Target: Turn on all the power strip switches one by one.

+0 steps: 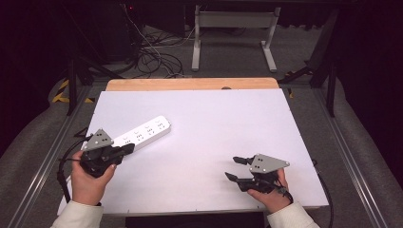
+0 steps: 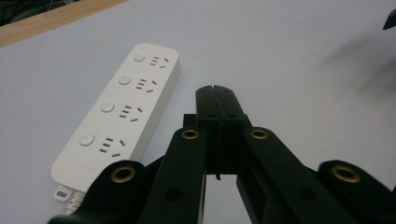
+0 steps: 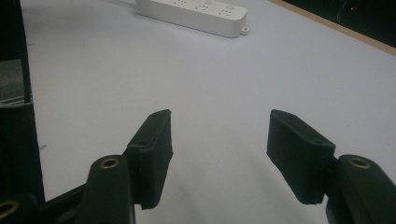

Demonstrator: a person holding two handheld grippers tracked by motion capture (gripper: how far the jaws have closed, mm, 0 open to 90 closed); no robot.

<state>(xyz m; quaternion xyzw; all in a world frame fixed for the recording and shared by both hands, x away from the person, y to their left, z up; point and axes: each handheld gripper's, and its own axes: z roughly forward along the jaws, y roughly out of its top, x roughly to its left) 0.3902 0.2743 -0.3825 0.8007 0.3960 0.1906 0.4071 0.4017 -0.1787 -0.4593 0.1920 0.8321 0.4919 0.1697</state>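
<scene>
Four-outlet white power strip (image 1: 142,132) flat

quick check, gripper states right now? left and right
Left gripper: closed, nothing between the jaws; it sits beside the power strip.
Right gripper: open, empty, over the bare white table.

We list: white power strip (image 1: 142,132) lying diagonal on white table (image 1: 214,137), left half; wooden edge (image 1: 190,84) at far side; tangled cables (image 1: 152,57) on floor beyond.
</scene>
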